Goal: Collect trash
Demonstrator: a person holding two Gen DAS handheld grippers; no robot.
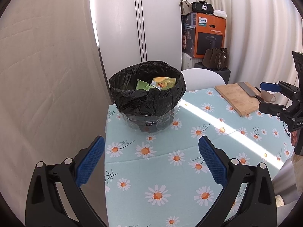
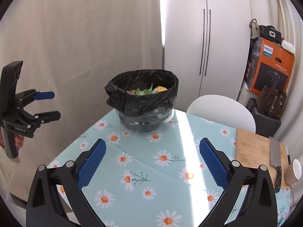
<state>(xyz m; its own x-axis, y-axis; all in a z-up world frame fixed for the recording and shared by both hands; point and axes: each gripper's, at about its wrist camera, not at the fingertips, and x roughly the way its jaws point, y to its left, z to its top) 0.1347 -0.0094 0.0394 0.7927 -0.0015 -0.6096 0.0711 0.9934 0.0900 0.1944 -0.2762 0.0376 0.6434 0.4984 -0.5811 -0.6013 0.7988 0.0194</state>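
My left gripper is spread wide and holds nothing. Its two blue pads hang above the table, touching nothing. My right gripper is the same: spread wide, with nothing between its fingers, up over the flowery cloth.

The bin sits at the far end of the table. It is a clear tub with a black bag folded over its rim. Inside the bag I see trash: something green and a yellow wrapper. There may be a pink bit too, but it is too small for me to tell.

In the right wrist view my left gripper shows at the left side, off the table edge, with a hand around its handle.

A board lies on the right part of the table, well apart from the bin. A knife rests on it, and a cup stands just beside the knife handle. A white chair stands behind the table.
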